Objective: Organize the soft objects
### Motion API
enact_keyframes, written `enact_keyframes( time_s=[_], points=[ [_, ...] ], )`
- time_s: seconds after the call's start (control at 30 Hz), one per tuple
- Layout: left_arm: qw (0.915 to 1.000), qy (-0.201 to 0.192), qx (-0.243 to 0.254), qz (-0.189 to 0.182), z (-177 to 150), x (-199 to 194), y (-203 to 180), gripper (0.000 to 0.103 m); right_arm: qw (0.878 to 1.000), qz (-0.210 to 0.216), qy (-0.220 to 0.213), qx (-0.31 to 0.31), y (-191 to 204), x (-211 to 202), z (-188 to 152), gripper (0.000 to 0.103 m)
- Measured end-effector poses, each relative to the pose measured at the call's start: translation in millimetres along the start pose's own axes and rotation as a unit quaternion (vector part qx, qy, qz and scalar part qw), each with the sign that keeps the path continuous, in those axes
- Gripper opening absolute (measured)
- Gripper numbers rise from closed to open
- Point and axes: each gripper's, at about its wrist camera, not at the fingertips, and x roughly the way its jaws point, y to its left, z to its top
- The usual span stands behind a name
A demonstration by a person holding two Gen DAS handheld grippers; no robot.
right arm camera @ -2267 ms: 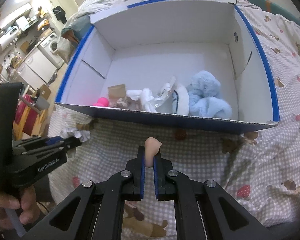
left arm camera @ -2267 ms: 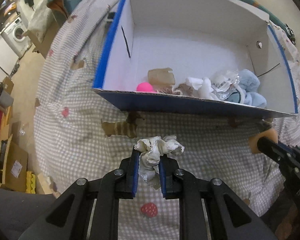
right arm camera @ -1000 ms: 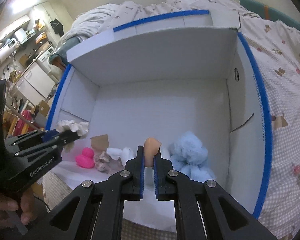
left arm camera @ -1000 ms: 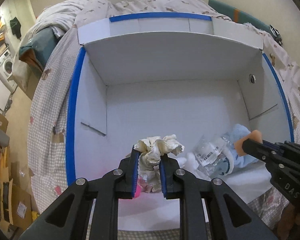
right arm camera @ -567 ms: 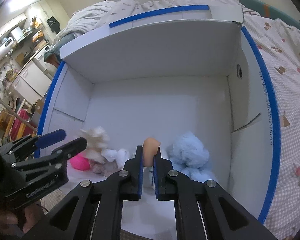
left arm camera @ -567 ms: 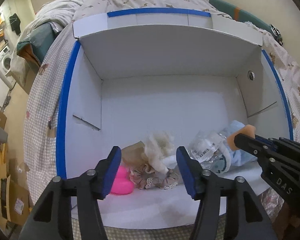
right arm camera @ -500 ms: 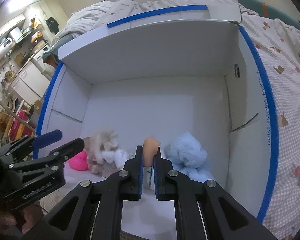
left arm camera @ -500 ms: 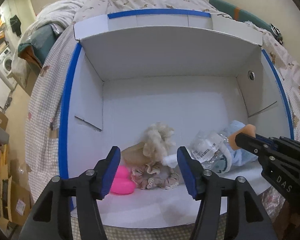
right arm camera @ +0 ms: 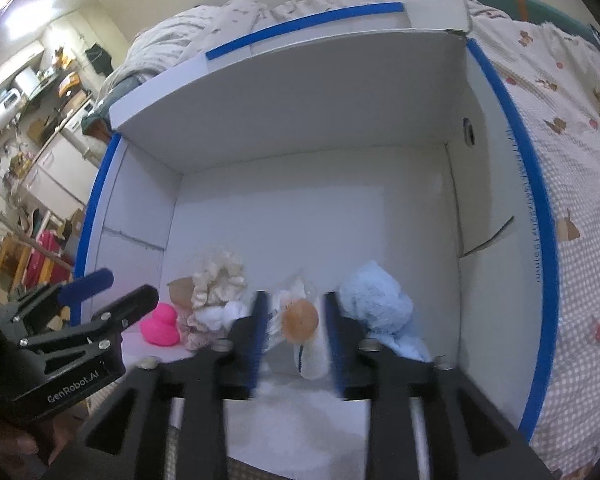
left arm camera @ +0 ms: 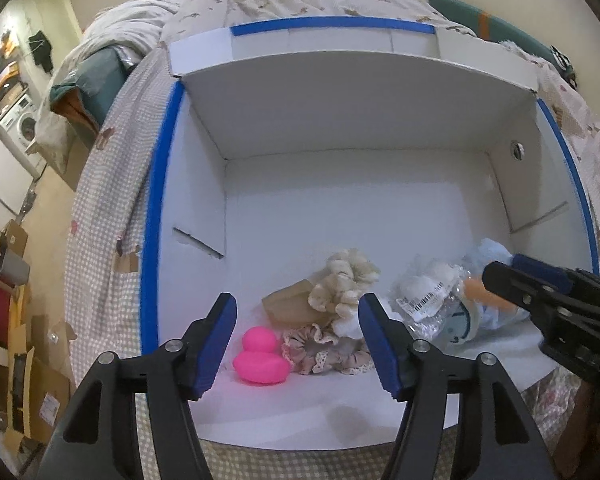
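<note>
Both wrist views look down, close, into the white box (left arm camera: 340,208).

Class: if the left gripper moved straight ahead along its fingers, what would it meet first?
Probably the cream scrunchie, atop the pile in the white box, directly ahead of the open left gripper; depth is uncertain.

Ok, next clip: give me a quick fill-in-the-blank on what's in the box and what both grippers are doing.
1. The left gripper is ____ and holds nothing.
2. The duck in the white box is ____ in colour.
3. The cream scrunchie lies ____ the box.
4. The orange ball sits between the fingers of the ____ gripper.

Missing words: open; pink; inside; right
</note>
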Motion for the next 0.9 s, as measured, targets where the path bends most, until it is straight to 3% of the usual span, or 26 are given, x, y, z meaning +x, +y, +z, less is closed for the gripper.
enact_keyframes(
  time_s=[0.03, 0.2, 0.37, 0.43, 0.5, 0.63, 0.9],
  points=[
    [1.0000, -0.001, -0.002, 0.000, 0, 0, 1, 0.060, 1.000, 0.004, -0.003, 0.008, -2, -1, 1, 0.076],
    [0.9999, -0.009, -0.004, 0.005, 0, -3, 2, 0.060, 0.999, 0.019, -0.026, 0.036, -10, -10, 5, 0.079],
    [0.9995, -0.028, -0.011, -0.011, 1, -20, 4, 0.062, 0.998, 0.025, -0.052, 0.040, -7, -19, 10, 0.103],
    [0.9992, -0.038, -0.009, -0.005, 1, -29, 6, 0.081, 0.997, 0.030, -0.061, 0.039, -5, -26, 11, 0.103],
    [0.9990, -0.043, -0.013, 0.003, -1, -36, 12, 0.087, 0.996, 0.030, -0.070, 0.039, -4, -33, 9, 0.103],
    [0.9986, -0.034, -0.041, 0.002, -5, -45, 29, 0.088, 0.995, 0.012, -0.089, 0.034, -3, -51, 5, 0.103],
    [0.9932, -0.092, -0.071, 0.002, -29, -87, 52, 0.090, 0.990, -0.007, -0.137, 0.014, 7, -94, -11, 0.103]
  ],
)
